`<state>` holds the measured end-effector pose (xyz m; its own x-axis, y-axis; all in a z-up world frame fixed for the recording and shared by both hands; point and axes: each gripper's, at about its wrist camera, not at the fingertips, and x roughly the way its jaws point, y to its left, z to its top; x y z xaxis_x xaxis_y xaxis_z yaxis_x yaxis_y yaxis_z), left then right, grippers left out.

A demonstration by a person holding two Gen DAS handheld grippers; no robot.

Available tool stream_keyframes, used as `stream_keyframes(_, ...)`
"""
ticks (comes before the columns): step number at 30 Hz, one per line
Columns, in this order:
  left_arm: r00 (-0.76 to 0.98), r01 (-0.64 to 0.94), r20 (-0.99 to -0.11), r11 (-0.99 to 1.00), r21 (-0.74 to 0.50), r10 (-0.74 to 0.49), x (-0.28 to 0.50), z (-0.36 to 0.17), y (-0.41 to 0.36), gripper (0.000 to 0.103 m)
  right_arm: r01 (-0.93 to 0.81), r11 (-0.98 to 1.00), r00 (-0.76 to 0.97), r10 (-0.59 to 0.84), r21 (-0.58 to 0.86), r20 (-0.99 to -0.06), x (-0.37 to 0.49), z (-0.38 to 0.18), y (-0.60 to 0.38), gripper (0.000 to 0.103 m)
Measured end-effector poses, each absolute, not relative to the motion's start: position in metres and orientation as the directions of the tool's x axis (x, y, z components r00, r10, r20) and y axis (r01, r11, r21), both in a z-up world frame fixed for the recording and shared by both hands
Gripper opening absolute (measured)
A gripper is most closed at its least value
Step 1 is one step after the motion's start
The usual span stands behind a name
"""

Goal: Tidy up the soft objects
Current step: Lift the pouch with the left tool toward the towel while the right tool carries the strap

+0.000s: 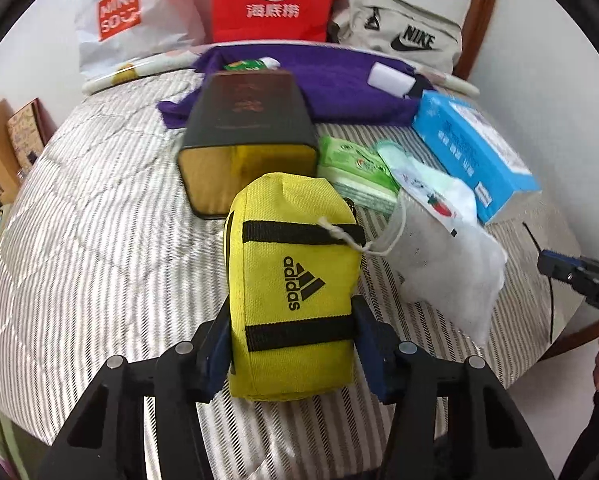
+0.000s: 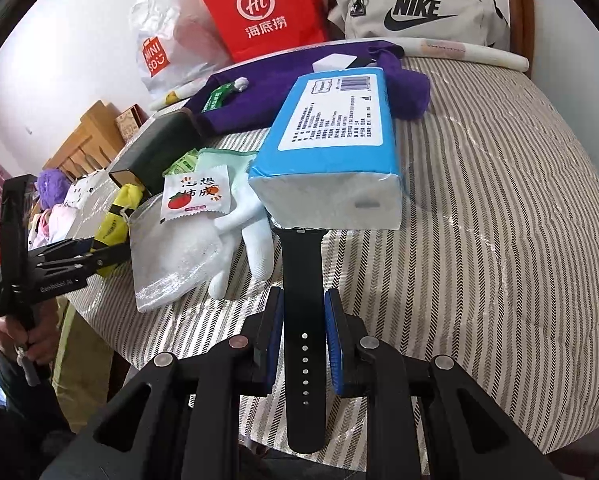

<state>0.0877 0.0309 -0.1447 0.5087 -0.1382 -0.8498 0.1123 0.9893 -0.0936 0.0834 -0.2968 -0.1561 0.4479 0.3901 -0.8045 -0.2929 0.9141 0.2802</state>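
Observation:
My left gripper (image 1: 291, 332) is shut on a yellow Adidas pouch (image 1: 295, 264), holding it by its sides just above the striped bed cover (image 1: 99, 200). The pouch also shows in the right wrist view (image 2: 113, 226). My right gripper (image 2: 303, 312) is closed around a black watch strap (image 2: 301, 280) that lies lengthwise between the pads; its far end touches the blue tissue pack (image 2: 331, 140). A white mesh drawstring bag (image 1: 443, 264) with a strawberry sachet lies right of the pouch, next to white gloves (image 2: 243, 236).
A dark box (image 1: 247, 136) lies on its side behind the pouch. Green wipes (image 1: 355, 172), a purple towel (image 1: 339, 84), a red paper bag (image 1: 271, 0), a Miniso plastic bag (image 1: 131, 20) and a beige Nike bag (image 2: 415, 4) sit further back.

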Motion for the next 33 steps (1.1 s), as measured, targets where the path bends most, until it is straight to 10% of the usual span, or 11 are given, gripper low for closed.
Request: stream_keyframes(33,0.602,0.023,-0.778,0.978,-0.206,-0.178,0.119,-0.047,0.068,0.052,-0.367,0.888,0.543,0.446,0.277,-0.711,0.128,-0.051,-0.280,0.020)
